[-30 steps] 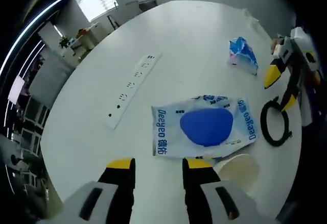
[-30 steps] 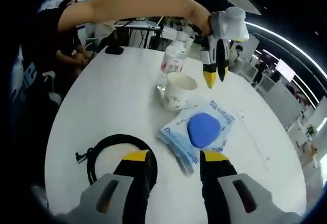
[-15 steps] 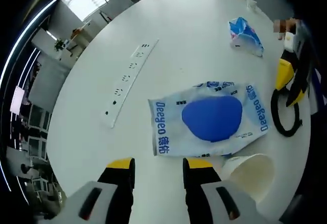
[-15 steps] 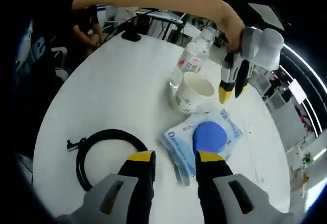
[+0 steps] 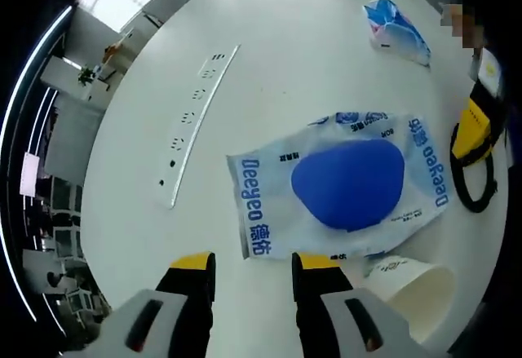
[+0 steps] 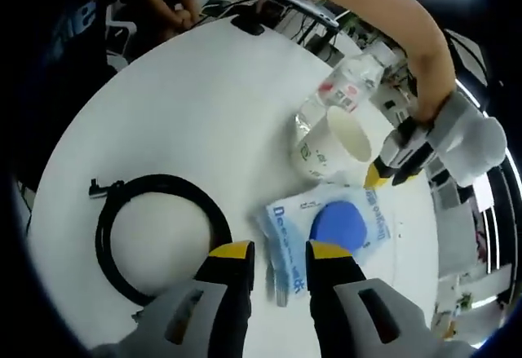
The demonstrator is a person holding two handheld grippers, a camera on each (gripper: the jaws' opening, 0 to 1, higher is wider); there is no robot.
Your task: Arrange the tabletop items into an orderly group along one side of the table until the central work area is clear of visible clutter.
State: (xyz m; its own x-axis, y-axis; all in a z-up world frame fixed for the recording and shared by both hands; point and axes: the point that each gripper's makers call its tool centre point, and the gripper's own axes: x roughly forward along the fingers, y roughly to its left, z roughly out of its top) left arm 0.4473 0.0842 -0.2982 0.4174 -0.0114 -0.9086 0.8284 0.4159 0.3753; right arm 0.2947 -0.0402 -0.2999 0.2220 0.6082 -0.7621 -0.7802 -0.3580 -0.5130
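Directly ahead of the left gripper, jaws apart, lies the flat blue-and-white plastic wipes pack; a white paper cup sits right. Right gripper, jaws apart, hovers beside the coiled black cable.

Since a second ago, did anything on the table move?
Both grippers came down closer to the wipes packet; the left gripper and right gripper are open and holding nothing. The packet, paper cup, bottle and black cable stayed put.
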